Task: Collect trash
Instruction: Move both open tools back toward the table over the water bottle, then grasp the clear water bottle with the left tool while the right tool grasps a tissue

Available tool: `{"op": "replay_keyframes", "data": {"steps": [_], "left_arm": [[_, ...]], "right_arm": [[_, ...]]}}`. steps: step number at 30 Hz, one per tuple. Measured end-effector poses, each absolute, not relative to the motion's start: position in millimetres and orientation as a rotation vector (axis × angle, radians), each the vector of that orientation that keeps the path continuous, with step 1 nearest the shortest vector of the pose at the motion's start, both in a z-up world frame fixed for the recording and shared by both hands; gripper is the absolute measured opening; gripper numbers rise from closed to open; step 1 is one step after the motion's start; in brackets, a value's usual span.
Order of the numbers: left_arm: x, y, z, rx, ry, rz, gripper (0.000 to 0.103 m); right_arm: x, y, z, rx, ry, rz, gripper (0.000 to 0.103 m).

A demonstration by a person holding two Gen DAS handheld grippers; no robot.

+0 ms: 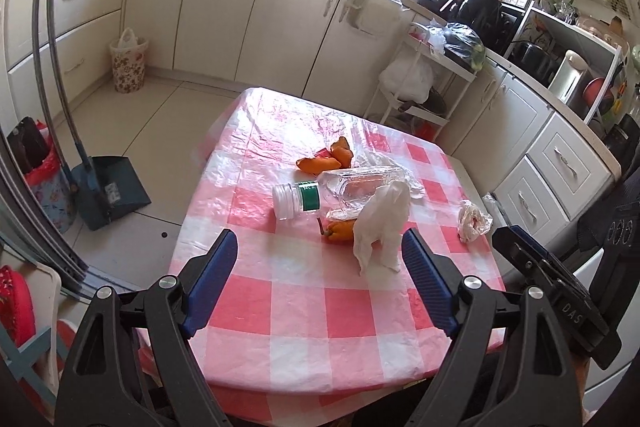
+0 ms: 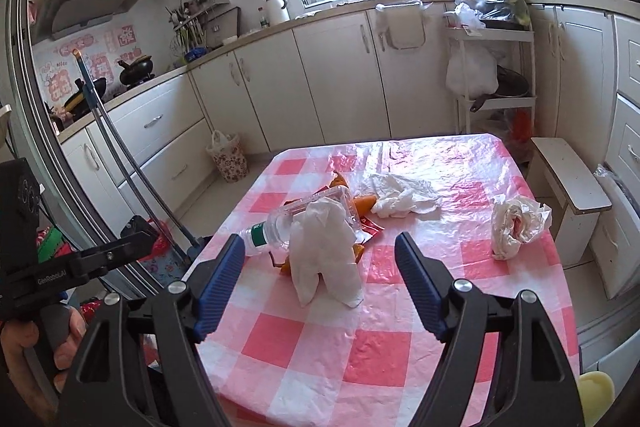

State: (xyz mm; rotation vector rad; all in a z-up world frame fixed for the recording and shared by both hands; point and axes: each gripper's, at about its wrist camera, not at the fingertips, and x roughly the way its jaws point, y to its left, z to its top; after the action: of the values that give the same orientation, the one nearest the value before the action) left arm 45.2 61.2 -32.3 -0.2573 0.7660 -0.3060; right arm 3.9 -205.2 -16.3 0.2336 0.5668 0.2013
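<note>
Checked surface carries the trash mid-cloth. Clear bottle lies on its side, white tissue draped against it, orange peels behind. Crumpled wrapper sits well apart. Only the right view shows the second tissue; only the left shows the dustpan. Left claw and right claw both wide, holding nothing.

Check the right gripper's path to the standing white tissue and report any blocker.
Nothing visible blocks it. The right gripper is open, and the white tissue stands just ahead between its fingers on the checked tablecloth. The plastic bottle lies behind the tissue.
</note>
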Motion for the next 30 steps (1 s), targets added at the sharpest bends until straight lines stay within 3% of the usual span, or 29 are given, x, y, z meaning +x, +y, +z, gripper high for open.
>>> {"op": "replay_keyframes", "data": {"steps": [30], "left_arm": [[43.8,68.6,-38.8,-0.272,0.779,-0.293,0.081]], "right_arm": [[5.9,-198.0,-17.7,0.205,0.585,0.193,0.077]]}}
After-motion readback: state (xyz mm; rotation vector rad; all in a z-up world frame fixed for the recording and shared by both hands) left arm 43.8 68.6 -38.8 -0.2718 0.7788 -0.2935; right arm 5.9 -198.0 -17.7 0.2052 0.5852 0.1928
